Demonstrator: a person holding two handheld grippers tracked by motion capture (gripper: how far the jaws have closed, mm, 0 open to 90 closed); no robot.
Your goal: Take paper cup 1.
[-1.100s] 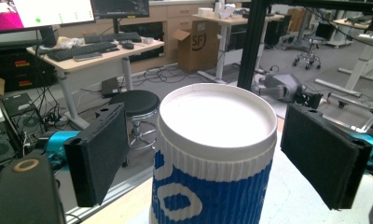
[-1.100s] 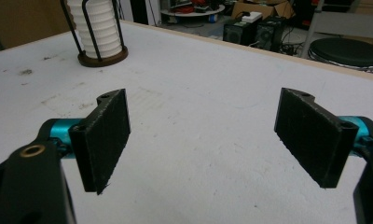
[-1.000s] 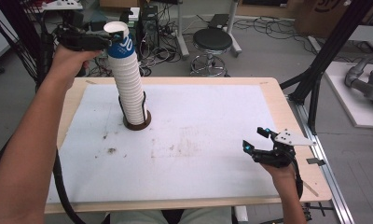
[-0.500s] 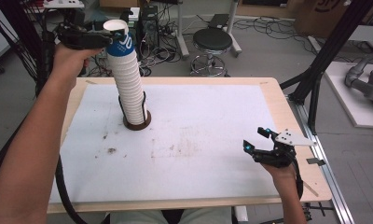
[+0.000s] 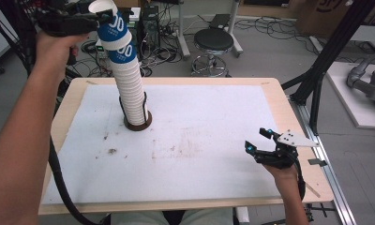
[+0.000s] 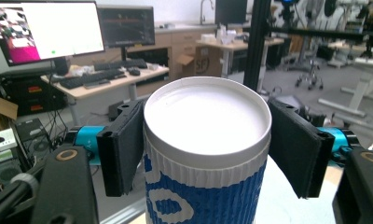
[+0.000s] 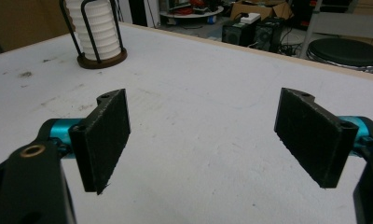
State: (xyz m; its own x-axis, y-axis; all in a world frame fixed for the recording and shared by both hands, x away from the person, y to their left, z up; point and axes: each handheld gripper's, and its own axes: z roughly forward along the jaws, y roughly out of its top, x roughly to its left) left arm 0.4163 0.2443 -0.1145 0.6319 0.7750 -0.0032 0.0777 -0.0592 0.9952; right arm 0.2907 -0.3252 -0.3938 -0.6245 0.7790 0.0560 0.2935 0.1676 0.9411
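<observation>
Nearest the person, the right gripper (image 5: 259, 142) hovers low over the white table mat (image 5: 204, 136), jaws spread wide with nothing between them (idle for now); farther back, the cup stack (image 5: 131, 89) stands in its wire holder (image 5: 138, 123); at the very top, the left gripper (image 5: 102, 18) has just been closing and now pinches the top cup (image 6: 208, 140) by its rim; the grab looks done, but pulling that cup free and setting it down appear to remain
</observation>
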